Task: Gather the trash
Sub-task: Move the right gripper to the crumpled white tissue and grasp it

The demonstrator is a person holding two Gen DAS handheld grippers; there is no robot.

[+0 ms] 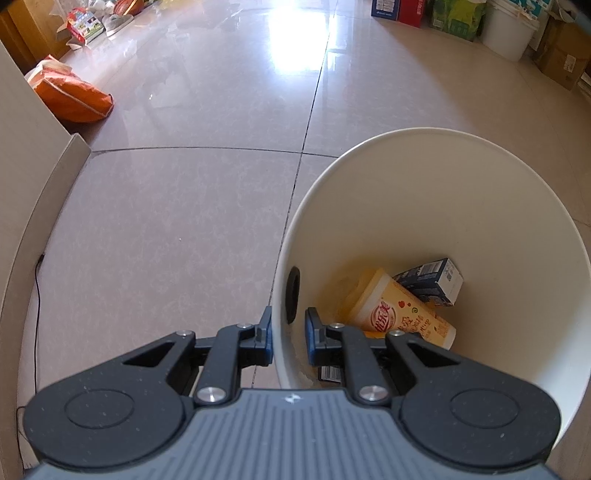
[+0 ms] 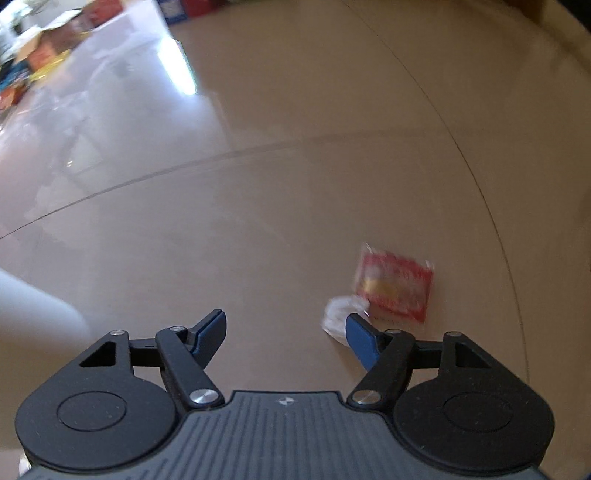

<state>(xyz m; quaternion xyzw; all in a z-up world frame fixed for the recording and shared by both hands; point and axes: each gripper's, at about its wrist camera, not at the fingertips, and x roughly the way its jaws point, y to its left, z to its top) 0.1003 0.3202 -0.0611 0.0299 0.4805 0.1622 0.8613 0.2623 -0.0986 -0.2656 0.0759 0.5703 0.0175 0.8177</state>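
Observation:
A white trash bin (image 1: pixel 480 206) stands on the tiled floor at the right of the left wrist view. My left gripper (image 1: pixel 289 325) is shut on its near rim, one finger outside and one inside the wall. Inside the bin lie a yellow drink cup (image 1: pixel 402 314) and a dark blue carton (image 1: pixel 430 280). In the blurred right wrist view my right gripper (image 2: pixel 286 332) hangs open over the floor, nothing between its fingers. A red snack wrapper (image 2: pixel 393 286) and a crumpled white scrap (image 2: pixel 338 314) lie on the floor just past its right fingertip.
An orange bag (image 1: pixel 74 96) lies by the left wall beside a pale cabinet edge (image 1: pixel 44 177), with a black cable (image 1: pixel 37 295) below. Boxes and a white bucket (image 1: pixel 509 29) line the far right. Blurred clutter (image 2: pixel 40 48) sits far left; a white shape (image 2: pixel 33 310) shows near left.

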